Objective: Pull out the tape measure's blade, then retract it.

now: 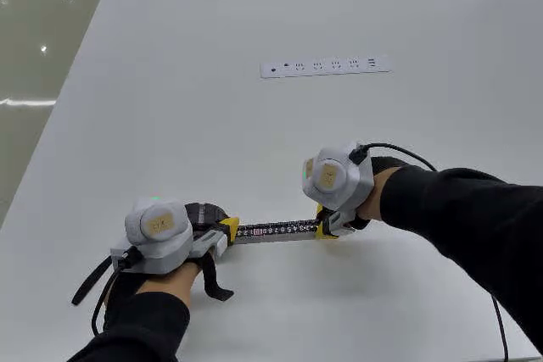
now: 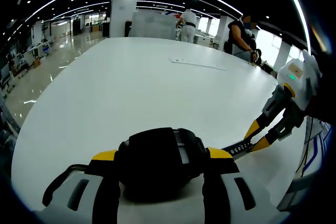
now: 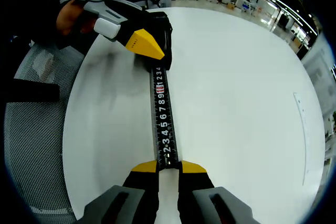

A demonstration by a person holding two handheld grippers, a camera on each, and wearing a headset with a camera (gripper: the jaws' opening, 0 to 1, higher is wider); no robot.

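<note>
One tape measure (image 1: 206, 213) near the table's (image 1: 212, 108) front edge, clamped in the left gripper (image 1: 224, 229), right gripper (image 1: 327, 228) pinching the tip of the short drawn-out blade (image 1: 276, 229), broad white tabletop beyond, one power strip (image 1: 325, 65) well apart.

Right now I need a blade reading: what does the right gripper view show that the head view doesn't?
Right gripper view: legible numerals on the blade, and a mesh chair. Head view: the strap trailing from the case toward the person. Both: the blade stretched between the left hand-held gripper, shut on the case, and the right hand-held gripper, shut on its tip.
</note>
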